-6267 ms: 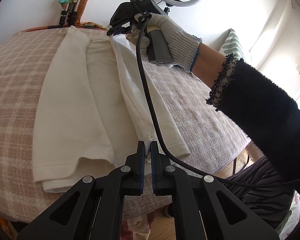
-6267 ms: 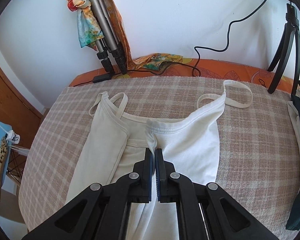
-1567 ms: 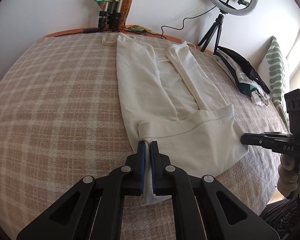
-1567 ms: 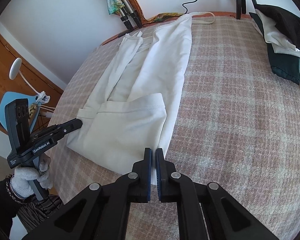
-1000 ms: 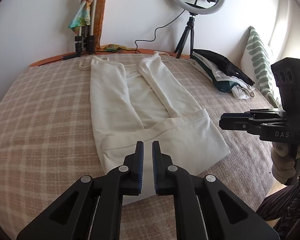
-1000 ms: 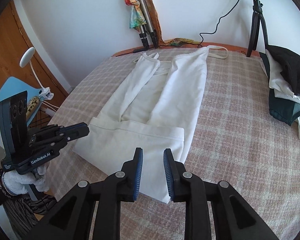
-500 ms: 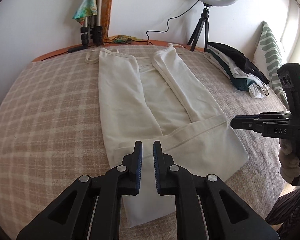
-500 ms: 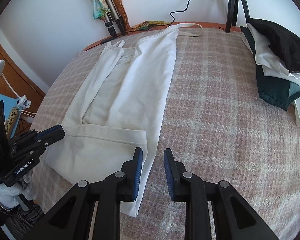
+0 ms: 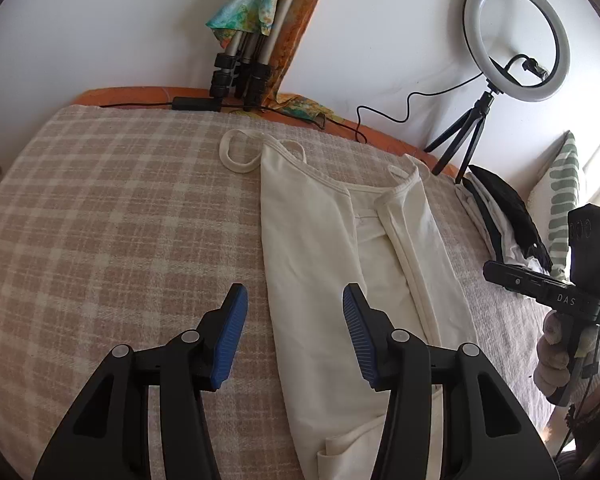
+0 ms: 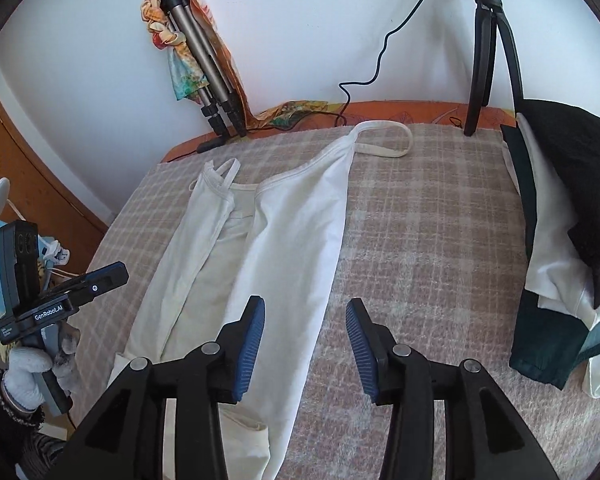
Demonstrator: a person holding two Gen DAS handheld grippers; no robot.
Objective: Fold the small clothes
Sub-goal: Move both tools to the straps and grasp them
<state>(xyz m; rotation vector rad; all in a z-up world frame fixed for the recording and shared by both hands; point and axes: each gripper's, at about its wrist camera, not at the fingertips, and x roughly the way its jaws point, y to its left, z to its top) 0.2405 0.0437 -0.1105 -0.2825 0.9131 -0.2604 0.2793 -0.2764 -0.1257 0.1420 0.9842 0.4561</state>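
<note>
Here the left gripper (image 9: 292,320) and right gripper (image 10: 306,330) both gape wide, empty, each straddling an edge of the cream camisole (image 9: 340,280).

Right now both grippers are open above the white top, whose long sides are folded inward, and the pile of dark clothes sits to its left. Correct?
Not quite: the pile of dark clothes sits to the right of the white top, as the right wrist view shows. The left gripper and the right gripper are indeed open, and the long sides are folded inward.
</note>
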